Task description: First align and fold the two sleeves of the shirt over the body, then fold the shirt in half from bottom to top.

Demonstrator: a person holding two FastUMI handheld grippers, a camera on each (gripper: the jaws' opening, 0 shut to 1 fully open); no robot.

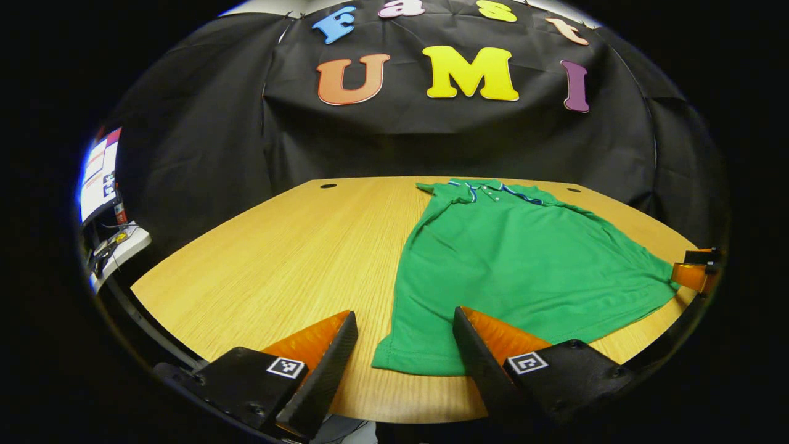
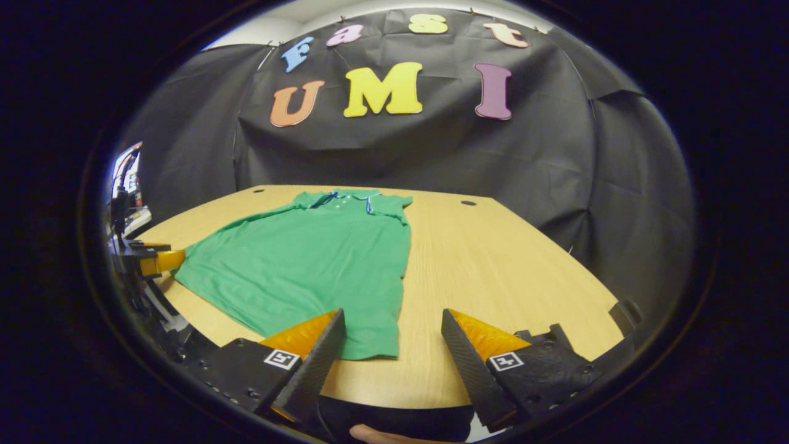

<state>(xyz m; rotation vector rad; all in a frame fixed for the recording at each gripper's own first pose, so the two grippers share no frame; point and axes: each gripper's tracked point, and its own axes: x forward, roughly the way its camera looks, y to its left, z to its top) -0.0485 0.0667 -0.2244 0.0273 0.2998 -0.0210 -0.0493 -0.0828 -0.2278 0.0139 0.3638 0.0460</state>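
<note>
A green polo shirt [image 1: 511, 265] lies flat on the wooden table [image 1: 290, 259], collar [image 1: 487, 188] at the far side, hem toward me. Its sleeves lie folded in over the body. My left gripper [image 1: 404, 320] hangs open above the hem's left corner [image 1: 394, 361]. At the far right edge of the left gripper view, the right gripper [image 1: 696, 271] pokes in. In the right gripper view the same shirt [image 2: 314, 265] spreads to the left, and my right gripper [image 2: 391, 320] stands open over the hem's right corner [image 2: 376, 351]. The left gripper [image 2: 154, 259] shows at that view's left edge.
Bare table [image 2: 505, 265] stretches to the right of the shirt in the right gripper view, with small dark holes [image 2: 468, 202] near the far edge. A screen and a white device [image 1: 117, 246] sit off the table's left side. Part of a hand [image 2: 376, 436] shows below the table edge.
</note>
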